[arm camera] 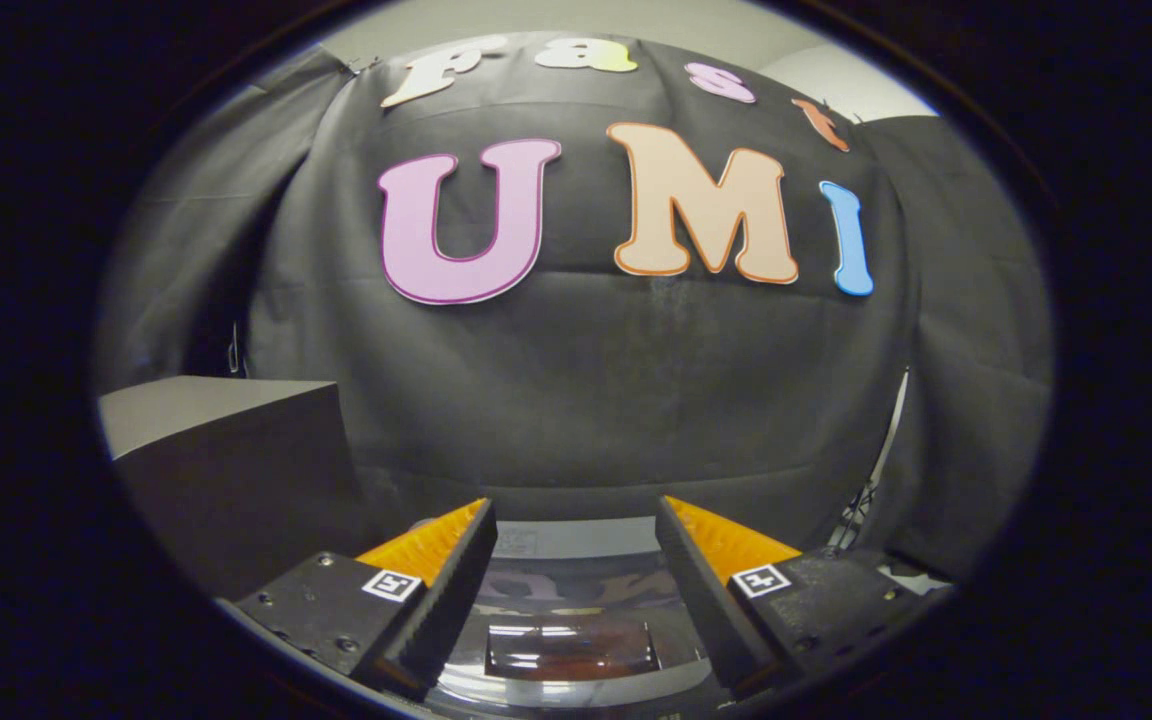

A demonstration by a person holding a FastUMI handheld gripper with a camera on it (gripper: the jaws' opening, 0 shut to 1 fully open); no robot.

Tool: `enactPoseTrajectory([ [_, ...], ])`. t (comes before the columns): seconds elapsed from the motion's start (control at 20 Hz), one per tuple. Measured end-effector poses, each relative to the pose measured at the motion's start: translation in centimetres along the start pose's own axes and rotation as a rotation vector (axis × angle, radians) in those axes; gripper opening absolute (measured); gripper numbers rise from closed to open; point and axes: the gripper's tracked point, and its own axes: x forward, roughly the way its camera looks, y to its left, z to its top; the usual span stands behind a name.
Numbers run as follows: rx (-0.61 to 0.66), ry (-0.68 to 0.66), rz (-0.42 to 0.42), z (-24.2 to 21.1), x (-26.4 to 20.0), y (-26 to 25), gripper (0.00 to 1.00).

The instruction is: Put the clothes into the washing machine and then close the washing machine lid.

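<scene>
- Your hand-held gripper (576, 520): fingers spread wide, holding nothing.
- Washing machine (566, 540) sits below, between the fingers; its glossy lid (571, 645) looks shut.
- Dark box (226, 450) left of it.

Just the one cam, riding on the gripper (574, 520).

It looks forward along the two spread fingers, hanging close above the washing machine lid (576, 640), whose glossy top sits between them. Beyond the lid it faces the black cloth wall (576, 400) head-on. A dark box (236, 450) stands left of the lid.
</scene>
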Motion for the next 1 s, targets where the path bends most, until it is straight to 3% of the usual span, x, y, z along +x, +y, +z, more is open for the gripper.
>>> enactPoseTrajectory([
  [0.35, 0.039, -0.001, -0.016, -0.8, -3.9, -1.3, 0.97],
  [0.7, 0.191, -0.027, -0.023, -1.4, -8.8, -2.0, 0.97],
  [1.0, 0.176, -0.056, 0.041, -0.3, -14.4, -0.3, 0.97],
])
